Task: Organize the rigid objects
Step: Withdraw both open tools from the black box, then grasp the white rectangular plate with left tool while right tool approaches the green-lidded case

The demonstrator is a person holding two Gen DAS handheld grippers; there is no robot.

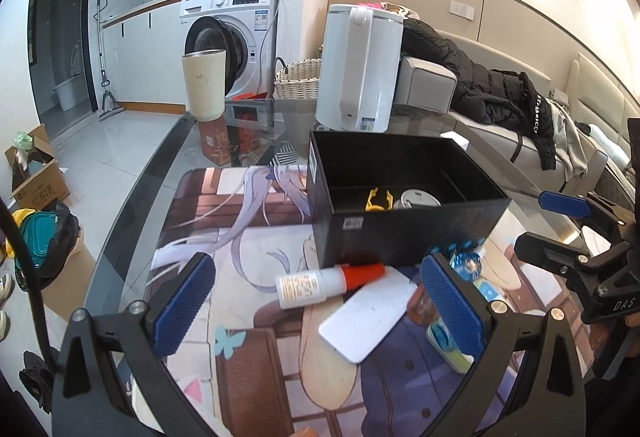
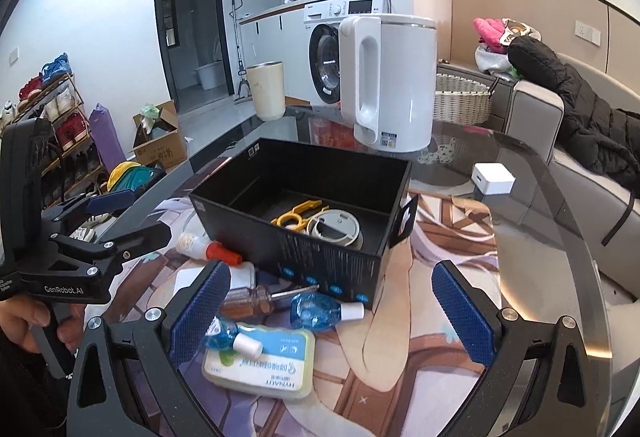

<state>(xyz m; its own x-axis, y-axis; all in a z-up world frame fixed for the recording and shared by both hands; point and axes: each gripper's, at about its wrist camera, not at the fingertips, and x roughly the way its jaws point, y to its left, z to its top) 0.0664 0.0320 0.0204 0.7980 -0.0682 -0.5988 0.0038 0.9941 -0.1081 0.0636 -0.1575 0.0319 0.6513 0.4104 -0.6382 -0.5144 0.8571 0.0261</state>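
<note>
A black open box (image 1: 404,197) (image 2: 304,205) stands on the printed mat and holds a yellow plastic tool (image 2: 298,217) and a round white lid (image 2: 336,228). In front of it lie a white bottle with a red cap (image 1: 328,281) (image 2: 210,247), a flat white card (image 1: 368,313), a screwdriver with a clear handle (image 2: 264,299), two small blue bottles (image 2: 322,308) (image 2: 230,337) and a green-and-white case (image 2: 260,365). My left gripper (image 1: 318,307) is open and empty, low over the bottle and card. My right gripper (image 2: 330,317) is open and empty above the blue bottles.
A white electric kettle (image 1: 358,67) (image 2: 390,81) and a cream tumbler (image 1: 204,83) (image 2: 266,91) stand behind the box on the glass table (image 1: 160,173). A small white cube (image 2: 493,179) sits at the right. A sofa with a black jacket (image 1: 480,89) lies beyond.
</note>
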